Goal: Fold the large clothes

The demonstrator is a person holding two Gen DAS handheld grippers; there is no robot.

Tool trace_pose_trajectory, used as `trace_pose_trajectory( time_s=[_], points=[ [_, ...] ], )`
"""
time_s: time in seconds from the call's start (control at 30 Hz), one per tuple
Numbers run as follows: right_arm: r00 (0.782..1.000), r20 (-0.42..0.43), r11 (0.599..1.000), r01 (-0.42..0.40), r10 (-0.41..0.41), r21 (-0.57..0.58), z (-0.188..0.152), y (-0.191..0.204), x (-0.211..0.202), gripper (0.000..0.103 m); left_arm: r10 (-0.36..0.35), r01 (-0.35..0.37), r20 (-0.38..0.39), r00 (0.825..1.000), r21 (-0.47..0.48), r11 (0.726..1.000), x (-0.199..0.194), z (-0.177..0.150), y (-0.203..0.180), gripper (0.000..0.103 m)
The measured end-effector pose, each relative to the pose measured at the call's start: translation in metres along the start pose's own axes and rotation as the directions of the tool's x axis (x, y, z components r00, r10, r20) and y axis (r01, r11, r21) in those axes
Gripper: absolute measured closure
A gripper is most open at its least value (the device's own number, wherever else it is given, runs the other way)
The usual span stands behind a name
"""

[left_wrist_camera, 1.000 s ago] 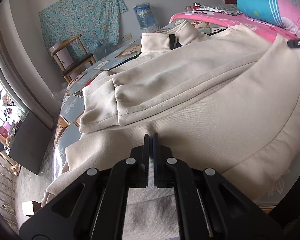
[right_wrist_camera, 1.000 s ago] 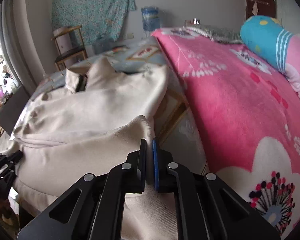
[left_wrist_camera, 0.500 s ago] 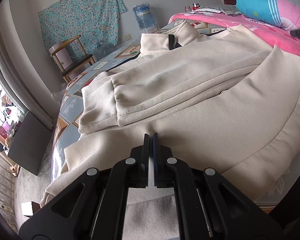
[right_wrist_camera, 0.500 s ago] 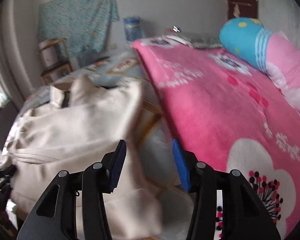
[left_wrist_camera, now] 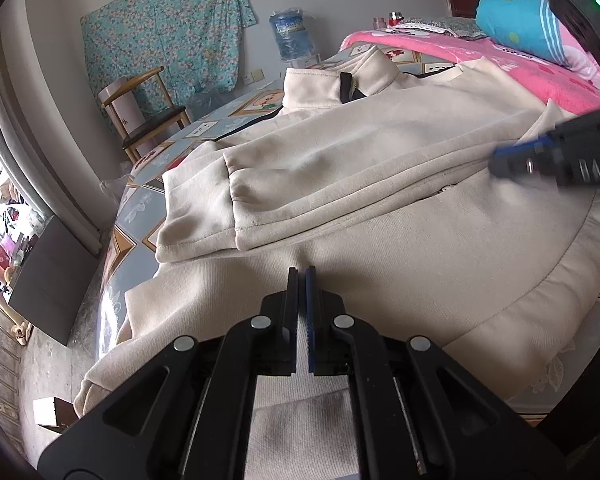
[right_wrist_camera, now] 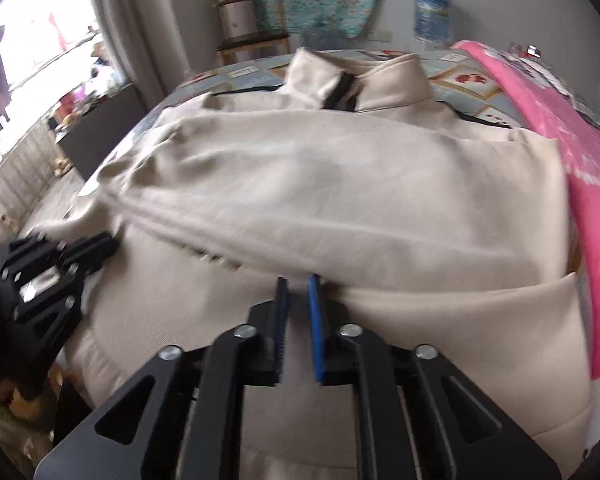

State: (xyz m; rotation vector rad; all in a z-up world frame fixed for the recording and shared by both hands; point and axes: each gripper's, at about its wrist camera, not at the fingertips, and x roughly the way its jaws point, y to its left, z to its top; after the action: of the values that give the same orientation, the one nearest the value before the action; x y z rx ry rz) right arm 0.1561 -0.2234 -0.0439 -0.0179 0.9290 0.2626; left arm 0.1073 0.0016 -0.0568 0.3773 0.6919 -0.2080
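At near edge of bed (left_wrist_camera: 140, 208): jacket (left_wrist_camera: 380, 152) soft, floppy, pinch hem; left gripper (left_wrist_camera: 302, 278) shut, hold unclear; right gripper (right_wrist_camera: 298, 286) just closing, near-shut, empty

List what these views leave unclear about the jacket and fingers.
- Left wrist view: near hem of the jacket hidden beneath the left gripper; right gripper blurred and cut by the edge.
- Right wrist view: motion blur; whether cloth sits between the right fingers, which have just been closing, is unclear.
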Motion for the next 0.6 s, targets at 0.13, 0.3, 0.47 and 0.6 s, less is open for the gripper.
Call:
trace_pose_trajectory(
  time_s=[0.13,0.3,0.47,0.6],
  points=[
    [0.995,0.043,0.995,-0.087,0.089,-0.058,-0.003,0.02,-0.022,0.095,-0.003,0.003,0.002,1.0,-0.006,1.0,0.0,-0.001,0.0,0.1],
    [0.988,-0.047,0.978,-0.153,0.148,-0.144,-0.02,0.052,-0.004,0.095,0.008,-0.008,0.005,1.0,0.0,1.0,0.001,-0.001,-0.002,0.1],
    [0.987,-0.06,0.982,-0.152,0.146,-0.111,-0.02,0.049,0.007,0.095,-0.01,0.009,-0.007,1.0,-0.026,1.0,-0.004,-0.001,0.004,0.097],
    [0.982,-0.061,0.98,-0.183,0.178,-0.079,-0.022,0.043,0.007,0.095,0.022,-0.025,-0.05,0.998,-0.053,0.998,-0.017,-0.018,0.021,0.097]
  ],
)
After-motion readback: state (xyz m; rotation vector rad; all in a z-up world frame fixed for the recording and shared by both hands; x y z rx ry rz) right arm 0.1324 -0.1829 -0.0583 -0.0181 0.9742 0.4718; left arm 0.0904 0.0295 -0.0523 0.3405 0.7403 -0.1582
